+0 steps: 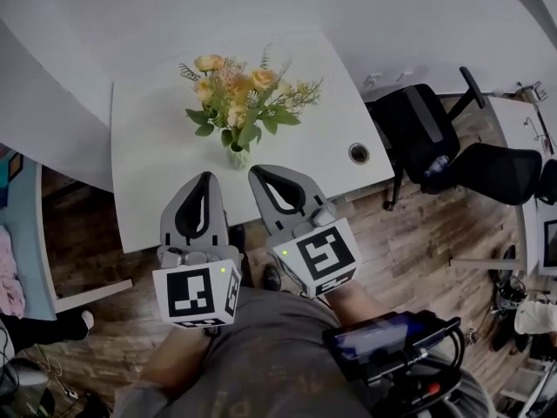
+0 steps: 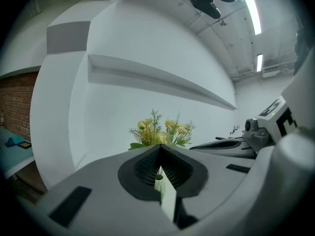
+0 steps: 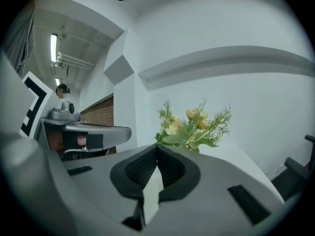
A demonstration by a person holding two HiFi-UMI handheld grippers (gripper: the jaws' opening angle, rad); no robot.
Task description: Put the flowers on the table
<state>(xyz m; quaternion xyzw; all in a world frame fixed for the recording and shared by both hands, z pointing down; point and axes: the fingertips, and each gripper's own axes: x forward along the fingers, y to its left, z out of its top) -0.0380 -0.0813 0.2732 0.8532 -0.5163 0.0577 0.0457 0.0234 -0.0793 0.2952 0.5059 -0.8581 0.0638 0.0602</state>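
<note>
A bunch of yellow and peach flowers [image 1: 239,94] stands upright in a small pale vase [image 1: 238,157] on the white table [image 1: 148,172], near its front edge. My left gripper [image 1: 206,179] and right gripper [image 1: 258,174] hover side by side just in front of the vase, apart from it, both shut with nothing between the jaws. In the left gripper view the flowers [image 2: 162,130] rise beyond the closed left gripper [image 2: 159,147]. The right gripper view shows the flowers [image 3: 194,127] just past the closed right gripper [image 3: 157,146].
A round cable hole [image 1: 359,153] sits in the table at the right. Two black office chairs [image 1: 426,138] [image 1: 505,168] stand to the right on the wooden floor. A blue surface [image 1: 17,225] lies at the left. White walls back the table.
</note>
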